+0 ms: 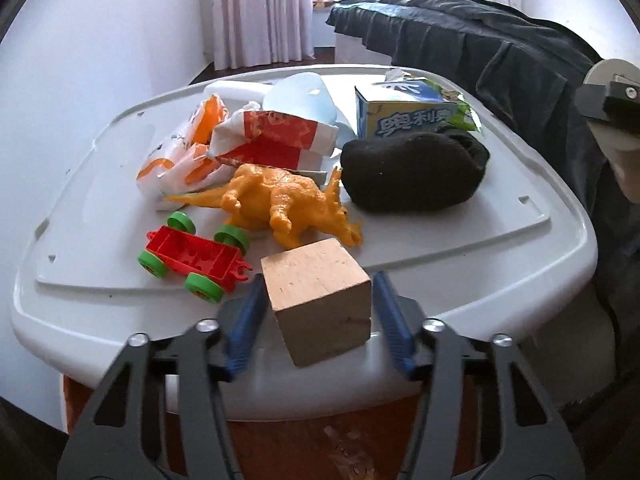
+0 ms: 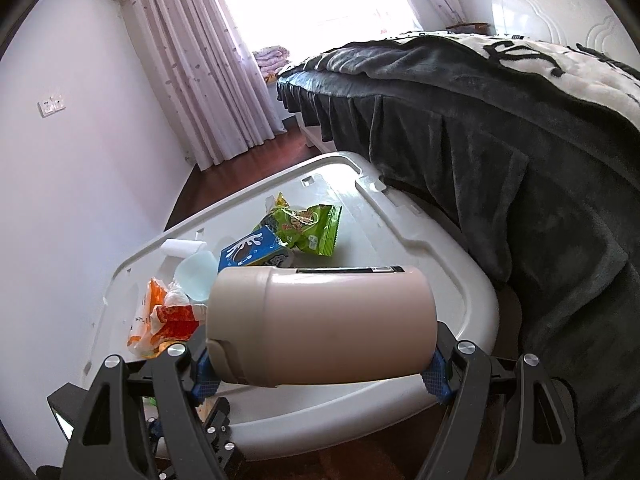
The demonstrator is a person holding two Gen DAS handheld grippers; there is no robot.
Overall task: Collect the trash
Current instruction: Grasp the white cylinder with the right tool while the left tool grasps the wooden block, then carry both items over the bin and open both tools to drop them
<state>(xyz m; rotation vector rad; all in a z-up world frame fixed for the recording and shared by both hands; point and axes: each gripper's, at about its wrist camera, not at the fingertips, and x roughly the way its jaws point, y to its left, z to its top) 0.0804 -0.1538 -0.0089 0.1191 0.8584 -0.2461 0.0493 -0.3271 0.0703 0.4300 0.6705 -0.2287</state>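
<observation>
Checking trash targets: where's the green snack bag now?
Right wrist view: green snack bag lies at the lid's far end, beside the blue carton, near the bed.

1. Orange-white plastic bag (image 1: 180, 160): crumpled, lying at the left of the white lid (image 1: 460, 216).
2. Red-white paper wrapper (image 1: 276, 140): crushed, leaning on the bag, just behind the dinosaur.
3. Blue Oreo box (image 1: 404, 116): upright at the back right, top torn open.
4. Green snack bag (image 2: 312, 228): crumpled, touching the box's far side.
5. Pale blue cup (image 1: 304, 98): tipped on its side between wrapper and box.
</observation>
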